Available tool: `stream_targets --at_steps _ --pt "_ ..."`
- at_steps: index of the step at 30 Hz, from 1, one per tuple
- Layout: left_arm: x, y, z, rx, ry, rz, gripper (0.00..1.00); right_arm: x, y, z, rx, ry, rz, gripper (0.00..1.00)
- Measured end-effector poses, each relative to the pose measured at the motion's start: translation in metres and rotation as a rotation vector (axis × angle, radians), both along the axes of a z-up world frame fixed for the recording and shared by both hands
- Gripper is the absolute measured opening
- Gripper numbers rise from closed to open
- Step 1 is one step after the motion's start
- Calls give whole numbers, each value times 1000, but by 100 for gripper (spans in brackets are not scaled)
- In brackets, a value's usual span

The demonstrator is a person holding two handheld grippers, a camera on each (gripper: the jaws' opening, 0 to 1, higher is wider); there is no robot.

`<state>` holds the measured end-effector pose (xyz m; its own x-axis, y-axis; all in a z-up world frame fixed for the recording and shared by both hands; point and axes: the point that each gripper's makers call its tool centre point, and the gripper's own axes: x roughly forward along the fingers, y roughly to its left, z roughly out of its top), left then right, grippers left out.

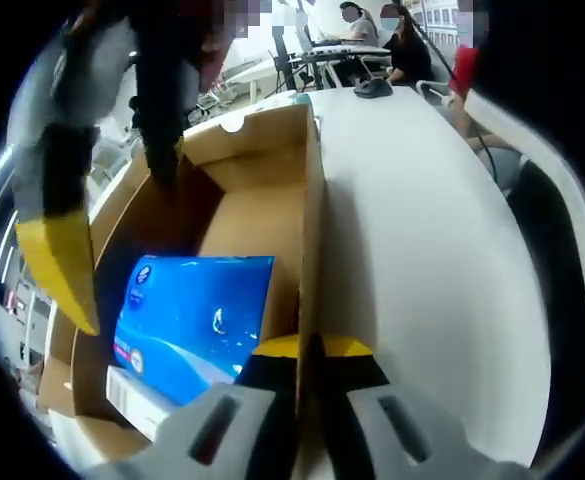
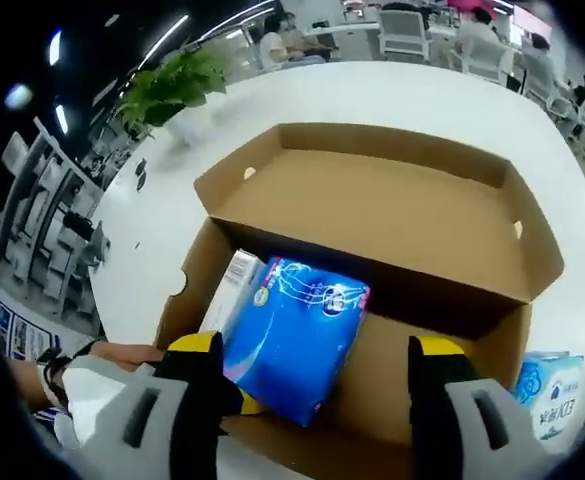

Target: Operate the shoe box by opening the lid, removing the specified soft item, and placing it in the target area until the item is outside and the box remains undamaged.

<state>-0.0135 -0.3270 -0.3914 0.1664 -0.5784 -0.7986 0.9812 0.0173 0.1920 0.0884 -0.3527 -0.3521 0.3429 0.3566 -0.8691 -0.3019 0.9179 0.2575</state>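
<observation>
An open cardboard shoe box (image 2: 442, 330) stands on a white table, its lid (image 2: 372, 210) folded back. Inside lies a soft blue tissue pack (image 2: 297, 335) beside a small white carton (image 2: 230, 290). My right gripper (image 2: 317, 350) hangs open just above the box, one jaw on each side of the blue pack, not touching it. In the left gripper view the blue pack (image 1: 197, 315) lies low in the box, and my left gripper (image 1: 322, 345) is shut on the top edge of the box's side wall (image 1: 312, 220). The open right gripper (image 1: 122, 250) comes in from the upper left.
A second, pale blue tissue pack (image 2: 552, 385) lies on the table outside the box. A person's hand (image 2: 82, 358) shows by the box's near corner. A potted plant (image 2: 172, 85) stands at the table's edge. People sit at desks (image 1: 372, 40) beyond the white table (image 1: 422, 250).
</observation>
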Motion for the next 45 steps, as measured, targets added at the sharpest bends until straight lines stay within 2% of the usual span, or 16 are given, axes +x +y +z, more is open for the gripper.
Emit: stream_targets --at_steps 2,8,10,12,17,20,27,37,45 --pt "1 0 0 0 1 0 3 -7 6 0 4 17 -18 78" --pt "3 0 0 -1 -2 -1 3 3 14 -25 9 64 -38 78" --pt "3 0 -1 -2 -2 -3 3 -2 18 -21 13 72 -50 78" --pt "4 0 -1 -3 -2 -5 3 6 19 -25 9 75 -54 78" --pt "5 0 -3 -8 -5 -5 3 9 24 -34 1 79 -52 75" --pt "5 0 -6 -8 -8 -2 3 10 21 -42 -29 87 -45 75" --pt "4 0 -11 -8 -9 -2 3 3 29 -39 -12 85 -62 70" --pt "-1 0 -8 -8 -11 -4 3 -3 21 -41 20 76 -72 69" --pt "-2 1 -5 -10 -14 -3 3 -6 -5 -41 1 72 -73 69"
